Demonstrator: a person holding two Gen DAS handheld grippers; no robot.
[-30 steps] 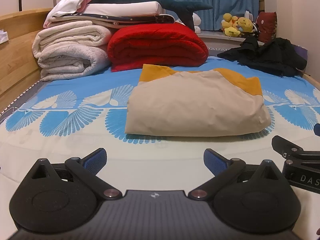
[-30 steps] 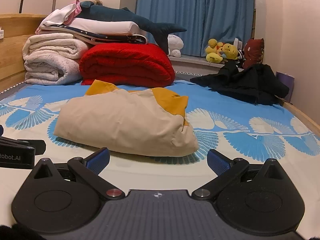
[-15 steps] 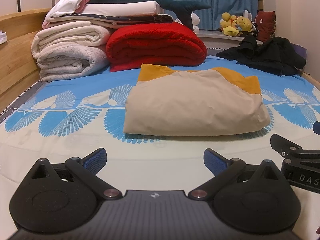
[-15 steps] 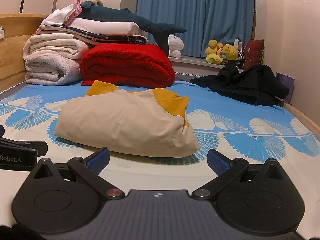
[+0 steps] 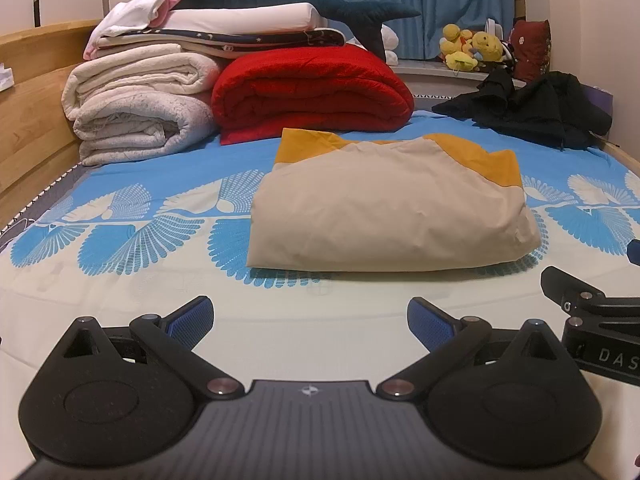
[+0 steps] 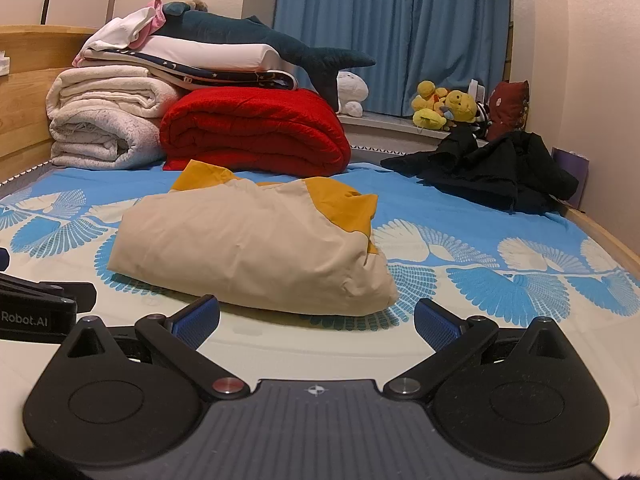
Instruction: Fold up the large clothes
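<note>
A beige garment with mustard-yellow parts (image 5: 384,208) (image 6: 248,248) lies folded into a thick rectangle in the middle of the bed. My left gripper (image 5: 310,320) is open and empty, low over the sheet just short of the bundle's near edge. My right gripper (image 6: 316,322) is also open and empty, near the bundle's front right corner. Each gripper shows at the edge of the other's view: the right gripper's body (image 5: 596,320) and the left gripper's body (image 6: 36,304).
The bed sheet (image 5: 120,232) is blue and cream with a fan pattern. Folded white blankets (image 5: 136,108), a red blanket (image 5: 312,92) and a plush shark (image 5: 304,0) are stacked at the headboard side. A black garment (image 5: 536,108) lies crumpled far right, by plush toys (image 5: 472,48).
Both grippers have drifted very slightly; the folded bundle has not moved. Both stay open.
</note>
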